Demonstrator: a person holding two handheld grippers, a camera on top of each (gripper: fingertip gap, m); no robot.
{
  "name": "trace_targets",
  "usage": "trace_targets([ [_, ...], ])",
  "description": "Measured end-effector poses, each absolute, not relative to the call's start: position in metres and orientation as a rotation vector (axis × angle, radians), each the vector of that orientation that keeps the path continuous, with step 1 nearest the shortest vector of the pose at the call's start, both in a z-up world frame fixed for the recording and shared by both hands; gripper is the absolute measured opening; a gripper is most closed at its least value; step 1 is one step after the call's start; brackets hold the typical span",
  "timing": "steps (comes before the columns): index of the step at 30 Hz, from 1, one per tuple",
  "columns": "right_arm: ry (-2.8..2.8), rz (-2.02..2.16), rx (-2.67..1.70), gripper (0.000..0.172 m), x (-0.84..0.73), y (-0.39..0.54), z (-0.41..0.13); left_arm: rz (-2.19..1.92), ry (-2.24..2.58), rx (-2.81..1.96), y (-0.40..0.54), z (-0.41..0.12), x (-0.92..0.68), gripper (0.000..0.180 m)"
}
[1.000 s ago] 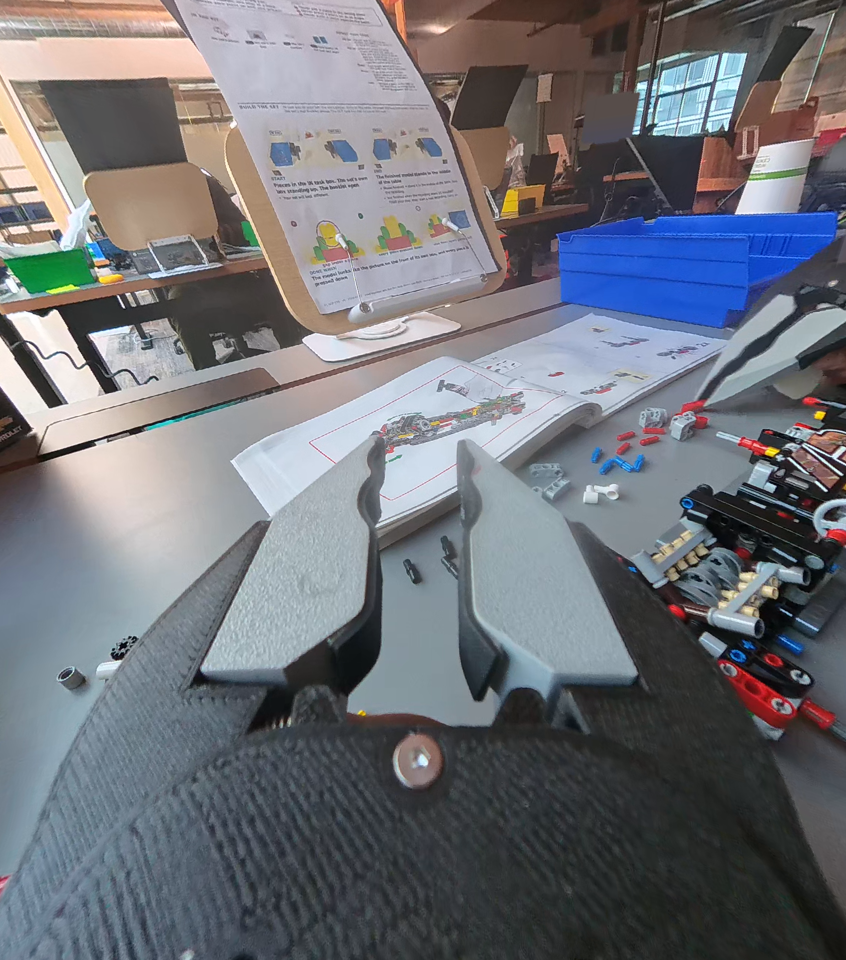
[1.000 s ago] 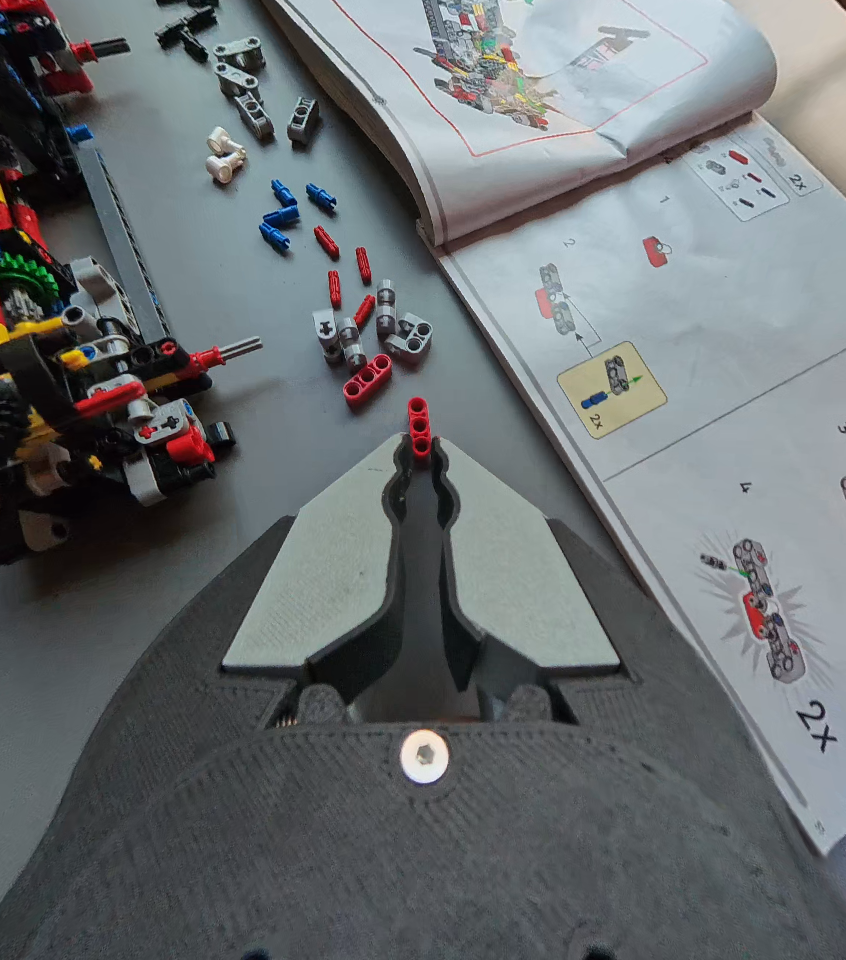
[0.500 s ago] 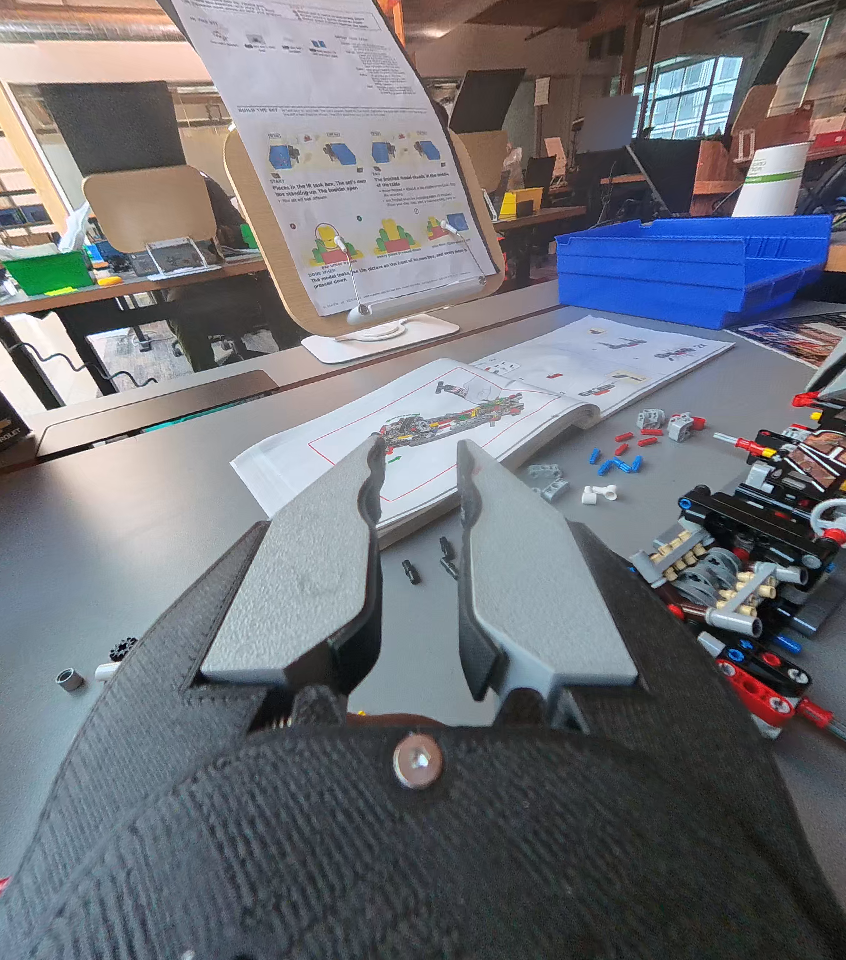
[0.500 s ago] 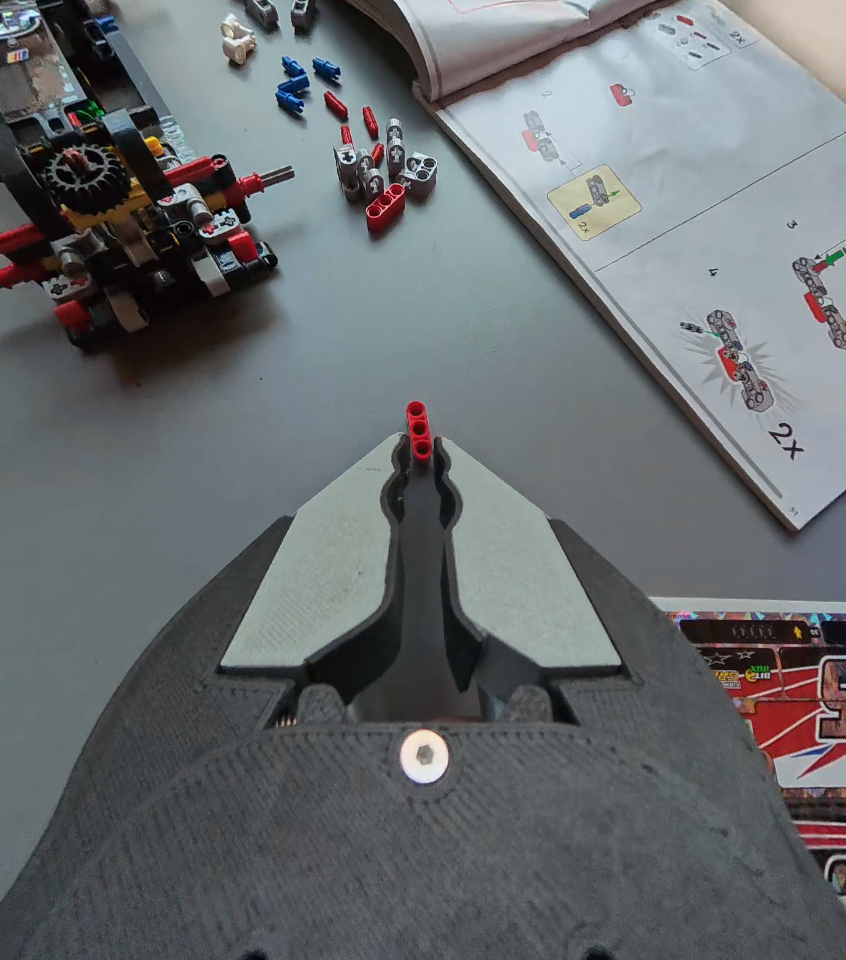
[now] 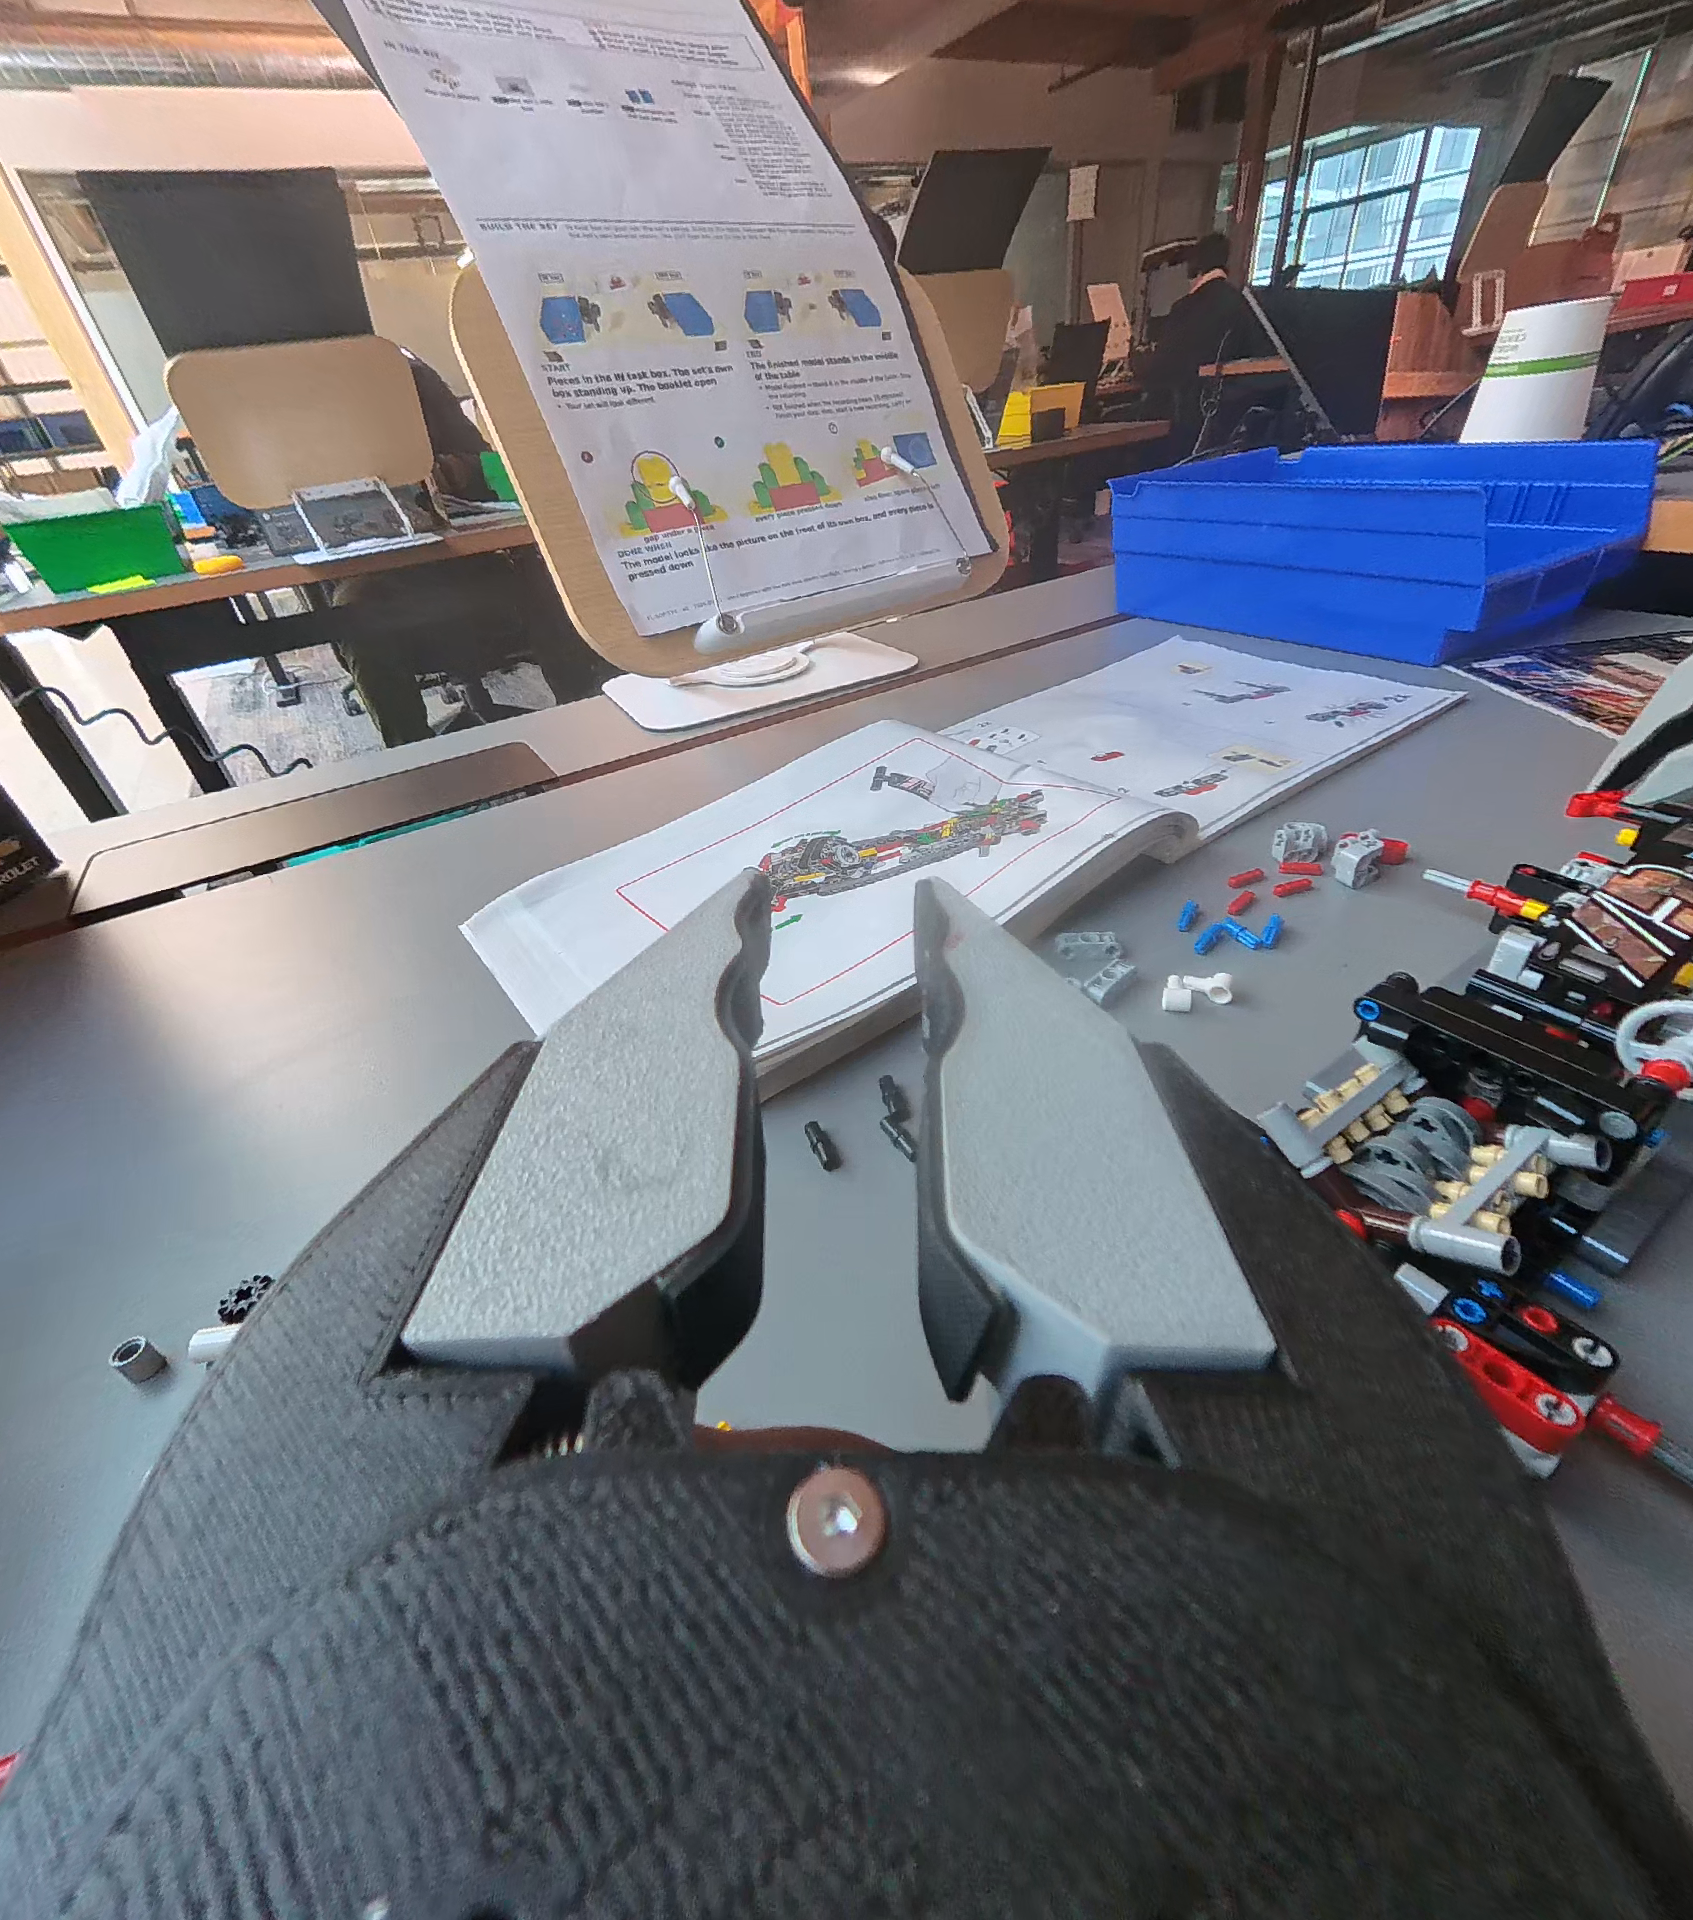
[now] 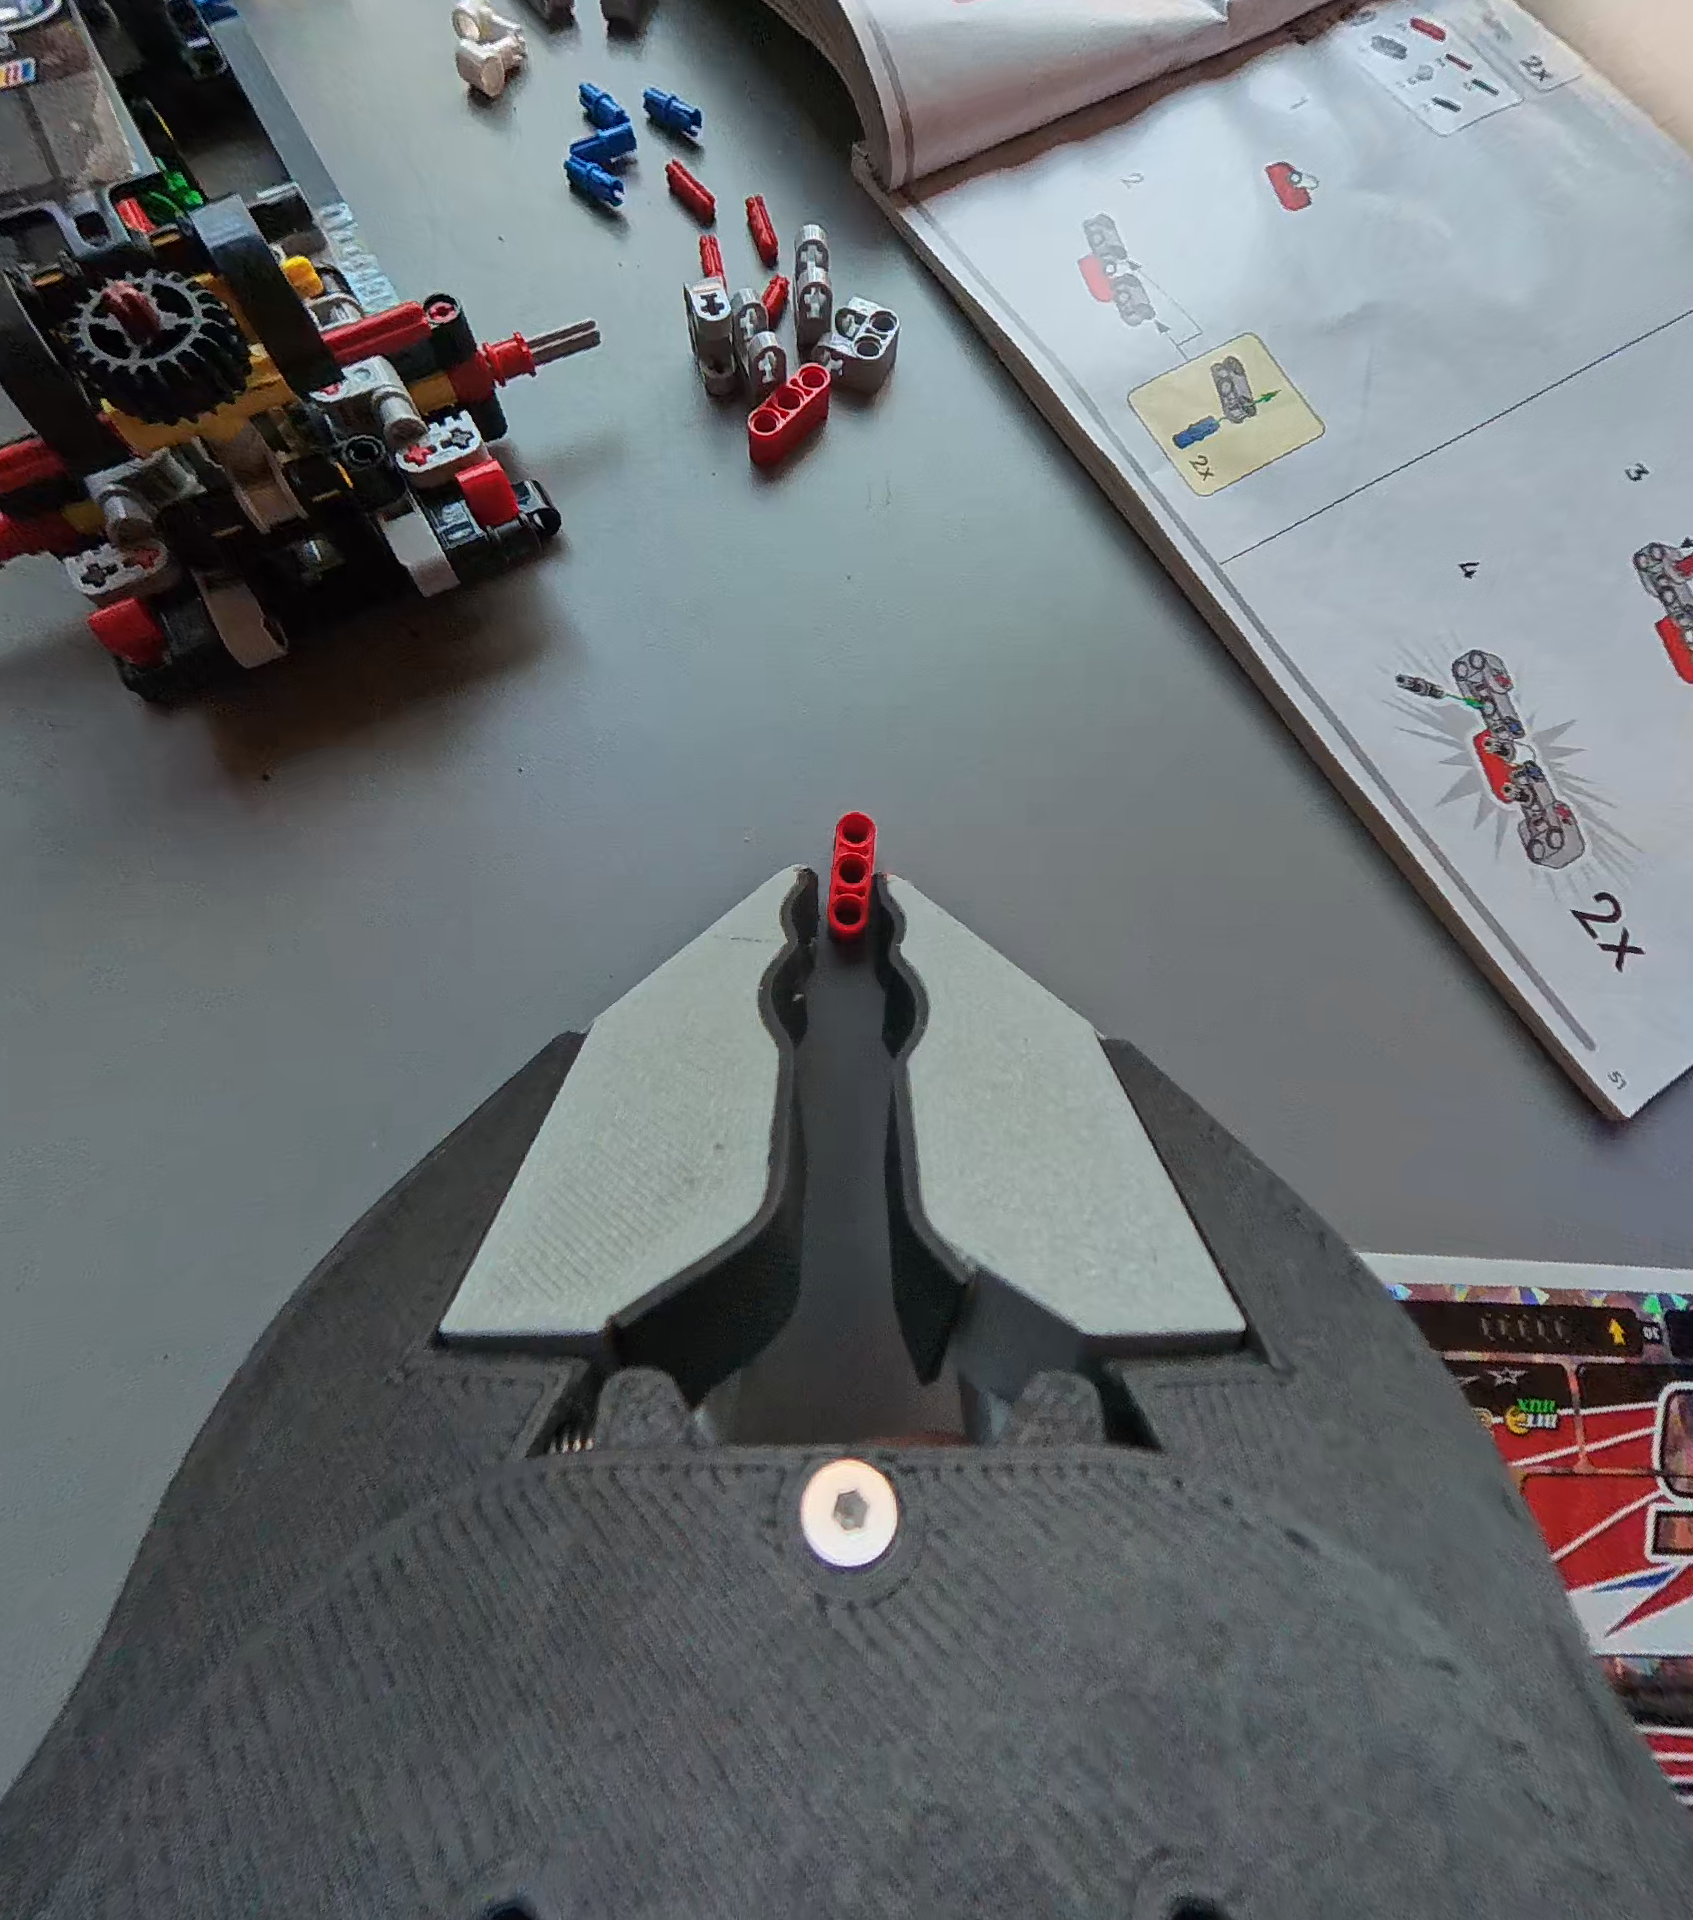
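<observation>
Grey tabletop [image 6: 821,665] carries everything here, and the hazards run across it from left to right. Toward the left edge in the right wrist view sits the part-built brick vehicle [image 6: 198,416], dense with gears and with bare axle ends sticking out sideways; a careless sweep past it could catch an axle and drag or break loose a section. Just to its right lies a loose cluster of small pieces [image 6: 780,332], grey connectors, red and blue pins and one red three-hole beam, lying close enough together that a nudge would scatter them across the bare surface.

In the middle, the right gripper [image 6: 847,894] hangs above open tabletop with its jaws drawn narrow on a short red beam [image 6: 852,868]. Only the rear end of that beam sits between the fingertips; the rest juts forward past them. With so little in the pinch, I judge the piece could pivot or slip out if it is pressed against anything, and a drop here might bounce it well away.

Toward the right edge the open instruction booklet [image 6: 1444,468] lies flat, a printed sticker sheet [image 6: 1652,1507] nearer the corner.

The left gripper [image 5: 840,914] hovers with a moderate gap and nothing between its fingers, over the booklet's near edge and some tiny black pins [image 5: 821,1143] that are easily brushed off.
</observation>
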State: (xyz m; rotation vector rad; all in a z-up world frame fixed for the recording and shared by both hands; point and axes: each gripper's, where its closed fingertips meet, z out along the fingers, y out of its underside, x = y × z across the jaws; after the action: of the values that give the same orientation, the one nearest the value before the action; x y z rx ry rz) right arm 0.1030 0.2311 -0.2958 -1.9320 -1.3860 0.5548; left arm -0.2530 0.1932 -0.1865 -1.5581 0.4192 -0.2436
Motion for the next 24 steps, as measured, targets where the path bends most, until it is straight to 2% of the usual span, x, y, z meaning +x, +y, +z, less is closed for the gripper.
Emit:
trace_targets([
  [24, -1.471, 0.557, -1.805, 0.009, 0.092, 0.231, -0.29, -0.258, 0.417, -1.561, 0.193, -0.186, -0.253, 0.024],
])
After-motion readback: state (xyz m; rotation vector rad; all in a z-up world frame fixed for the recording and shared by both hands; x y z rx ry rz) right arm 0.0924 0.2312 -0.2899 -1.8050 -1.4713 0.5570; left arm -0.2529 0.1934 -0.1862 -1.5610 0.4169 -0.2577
